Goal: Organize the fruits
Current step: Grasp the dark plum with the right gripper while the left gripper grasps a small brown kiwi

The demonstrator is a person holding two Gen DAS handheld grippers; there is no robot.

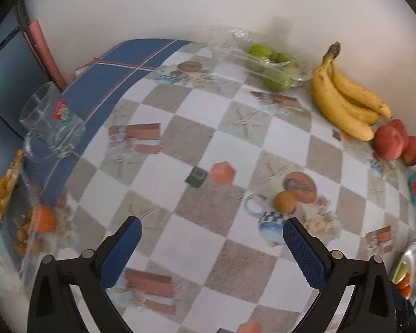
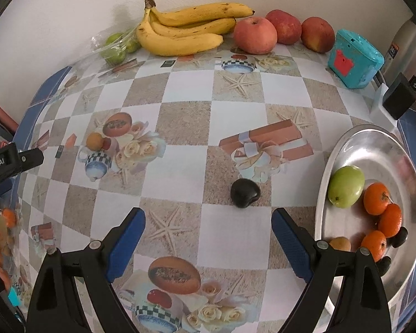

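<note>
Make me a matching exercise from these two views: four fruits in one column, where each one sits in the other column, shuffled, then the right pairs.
Things:
1. bananas
2. dark fruit
3. green fruit
4. small green fruits

Places:
A. in the metal bowl, beside the oranges
B. inside a clear plastic bag by the wall
C. loose on the tablecloth, ahead of the open right gripper
D. by the wall, next to the red apples

Pairs: 1-D, 2-C, 3-A, 4-B
</note>
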